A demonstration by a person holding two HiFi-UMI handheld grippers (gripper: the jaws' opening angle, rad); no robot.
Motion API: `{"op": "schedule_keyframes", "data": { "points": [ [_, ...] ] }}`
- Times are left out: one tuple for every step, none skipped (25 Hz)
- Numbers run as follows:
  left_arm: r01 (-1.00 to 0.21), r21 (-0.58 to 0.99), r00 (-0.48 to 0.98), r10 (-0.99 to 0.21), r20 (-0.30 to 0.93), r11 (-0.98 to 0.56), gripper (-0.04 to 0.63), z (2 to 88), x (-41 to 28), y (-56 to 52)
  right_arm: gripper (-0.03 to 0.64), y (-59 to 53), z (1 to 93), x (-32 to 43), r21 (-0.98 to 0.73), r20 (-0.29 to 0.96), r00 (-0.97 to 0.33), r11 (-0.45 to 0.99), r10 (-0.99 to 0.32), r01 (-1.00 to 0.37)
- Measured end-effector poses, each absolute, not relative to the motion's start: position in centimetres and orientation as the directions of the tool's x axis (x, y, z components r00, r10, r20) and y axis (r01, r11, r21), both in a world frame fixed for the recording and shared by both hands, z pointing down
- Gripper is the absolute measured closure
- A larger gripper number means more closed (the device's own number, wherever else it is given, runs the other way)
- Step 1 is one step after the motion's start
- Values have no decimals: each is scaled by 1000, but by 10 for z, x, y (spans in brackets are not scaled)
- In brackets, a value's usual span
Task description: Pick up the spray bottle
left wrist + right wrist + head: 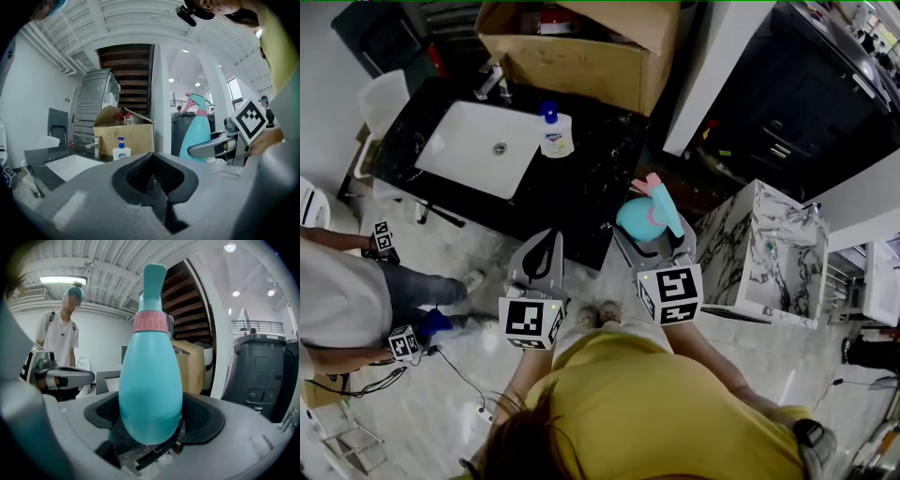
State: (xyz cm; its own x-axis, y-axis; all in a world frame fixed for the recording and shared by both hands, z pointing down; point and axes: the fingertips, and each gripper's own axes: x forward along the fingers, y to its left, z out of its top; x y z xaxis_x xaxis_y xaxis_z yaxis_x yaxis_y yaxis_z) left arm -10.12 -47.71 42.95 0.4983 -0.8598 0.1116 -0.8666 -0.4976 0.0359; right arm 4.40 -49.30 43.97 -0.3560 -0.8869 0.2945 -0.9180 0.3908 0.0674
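Our right gripper (654, 246) is clamped on the base of the teal bottle (150, 390), which stands upright between its jaws, held off the black desk (591, 183) ahead. Our left gripper (152, 180), jaws together on nothing, sits just left of it.

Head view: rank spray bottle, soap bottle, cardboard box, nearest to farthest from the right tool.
1. Spray bottle: clamped in the right tool.
2. Soap bottle: on the black counter, beside the sink.
3. Cardboard box: behind the soap bottle, at the counter's far side.
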Motion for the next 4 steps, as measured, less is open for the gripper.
{"op": "schedule_keyframes", "data": {
  "points": [
    [-866, 36, 499, -859, 113, -498, 590, 430, -101, -477, 229, -493, 440, 44, 65, 296, -357, 391, -886, -918],
    [-866, 37, 499, -859, 114, -499, 589, 430, -100, -478, 229, -493, 441, 45, 62, 298, -357, 391, -885, -918],
    [-866, 37, 500, -858, 115, -499, 589, 430, -99, -478, 229, -493, 442, 46, 60, 299, -357, 390, -885, -919],
    [-865, 38, 500, -858, 117, -500, 591, 431, -98, -478, 229, -494, 442, 47, 58, 300, -356, 390, -885, -919]
  ]
}}
